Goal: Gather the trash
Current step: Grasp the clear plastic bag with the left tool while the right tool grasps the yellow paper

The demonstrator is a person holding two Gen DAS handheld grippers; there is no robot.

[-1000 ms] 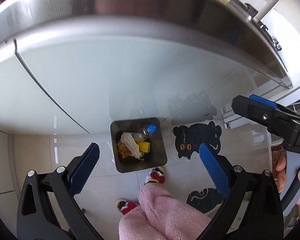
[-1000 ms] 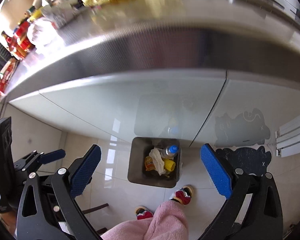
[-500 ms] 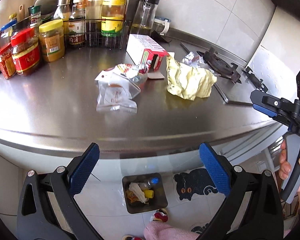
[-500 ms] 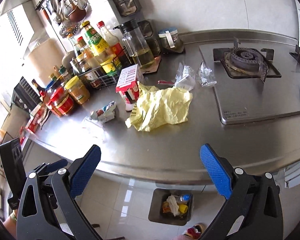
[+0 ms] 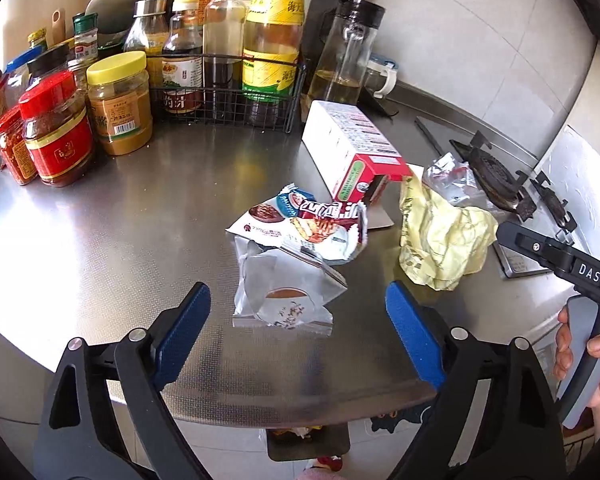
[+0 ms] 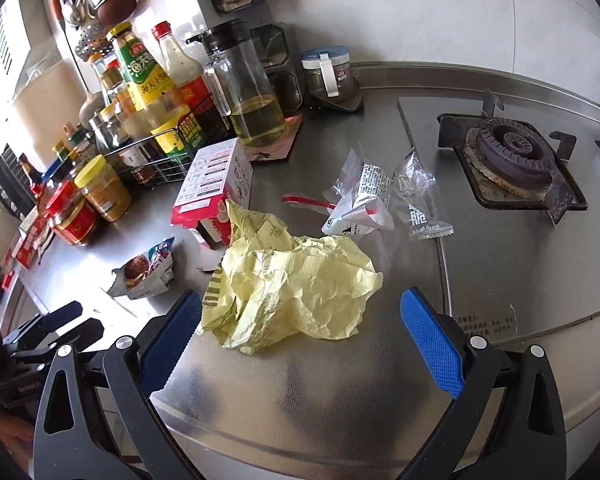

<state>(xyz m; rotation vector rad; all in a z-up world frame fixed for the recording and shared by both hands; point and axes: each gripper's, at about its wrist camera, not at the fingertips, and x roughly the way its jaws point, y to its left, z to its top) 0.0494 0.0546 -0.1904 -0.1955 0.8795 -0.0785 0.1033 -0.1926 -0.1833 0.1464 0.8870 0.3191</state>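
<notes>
Both the left gripper (image 5: 298,334) and the right gripper (image 6: 300,338) are spread wide and hold nothing, so the snack wrappers (image 5: 296,256), yellow paper (image 6: 288,284) and clear bags (image 6: 384,204) wait on the counter (image 5: 112,240), and the bin (image 5: 308,444) below maybe has some trash.

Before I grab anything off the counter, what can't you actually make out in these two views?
- Trash bin, left wrist view: mostly hidden under the counter edge; contents unreadable.
- Red-and-white carton, right wrist view: open end blocked by the yellow wrapper.
- Clear wrappers: whether empty, unclear.
- Left tongs: cut off at the edge there.
</notes>
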